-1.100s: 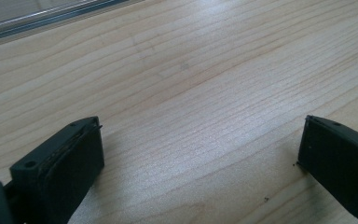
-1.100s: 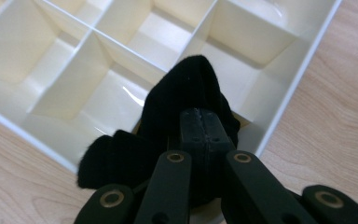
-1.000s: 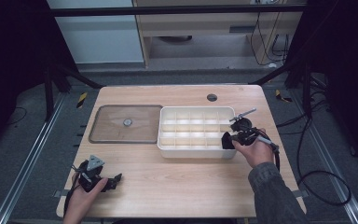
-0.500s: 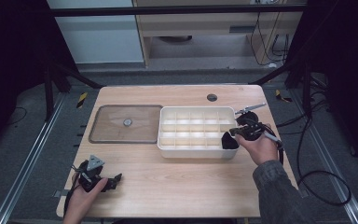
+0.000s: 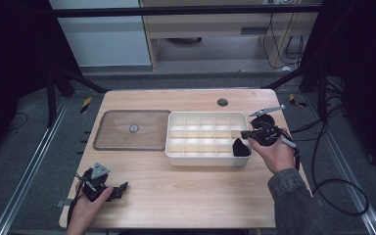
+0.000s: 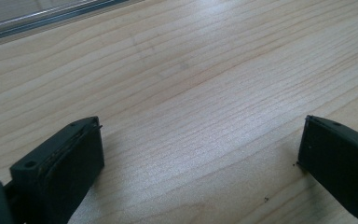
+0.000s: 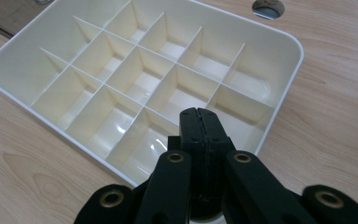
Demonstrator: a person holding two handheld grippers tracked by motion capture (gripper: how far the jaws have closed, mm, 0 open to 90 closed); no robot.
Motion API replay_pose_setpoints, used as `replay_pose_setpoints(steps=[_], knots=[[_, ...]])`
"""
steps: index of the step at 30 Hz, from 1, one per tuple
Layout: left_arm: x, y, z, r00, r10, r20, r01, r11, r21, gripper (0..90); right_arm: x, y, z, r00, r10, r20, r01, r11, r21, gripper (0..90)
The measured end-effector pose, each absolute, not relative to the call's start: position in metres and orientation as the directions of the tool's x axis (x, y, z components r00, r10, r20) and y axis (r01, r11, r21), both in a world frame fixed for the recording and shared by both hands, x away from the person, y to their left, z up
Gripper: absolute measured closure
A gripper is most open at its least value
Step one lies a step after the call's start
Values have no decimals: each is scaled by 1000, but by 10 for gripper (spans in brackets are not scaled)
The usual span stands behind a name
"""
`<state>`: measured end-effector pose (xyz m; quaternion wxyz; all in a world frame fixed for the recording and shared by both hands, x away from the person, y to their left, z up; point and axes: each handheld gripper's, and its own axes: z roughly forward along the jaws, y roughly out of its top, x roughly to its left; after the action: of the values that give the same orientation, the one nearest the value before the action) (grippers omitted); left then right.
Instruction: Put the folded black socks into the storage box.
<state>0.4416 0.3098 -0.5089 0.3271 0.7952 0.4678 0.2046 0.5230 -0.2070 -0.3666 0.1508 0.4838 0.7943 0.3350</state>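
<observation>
- White divided tray (image 5: 206, 138) sits mid-tabletop (image 5: 200, 191); every compartment visible in the right gripper view is bare; its clear lid (image 5: 133, 129) lies flat just beside it on the left, apparently set there to leave the cells open for access
- Right tongs (image 7: 199, 113) pressed together, nothing between them; in the high view the right tongs (image 5: 241, 147) hang over the tray's near right corner cell, tips angled down into it; likely placed there to work that cell
- Left tongs (image 6: 200, 154) stand wide apart over bare wood, holding nothing; in the high view the left tongs (image 5: 120, 188) rest low at the near left corner, well apart from the tray; seemingly parked out of the way
- Round hole (image 5: 223, 102) in the tabletop behind the tray
</observation>
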Motion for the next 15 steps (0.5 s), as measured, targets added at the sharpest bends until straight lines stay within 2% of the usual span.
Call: replay_pose_setpoints(steps=[15], knots=[[442,310,-509,479,878,18,609,-347,713,0,515,-204,-356,-508,858,81,633,308,710,843]])
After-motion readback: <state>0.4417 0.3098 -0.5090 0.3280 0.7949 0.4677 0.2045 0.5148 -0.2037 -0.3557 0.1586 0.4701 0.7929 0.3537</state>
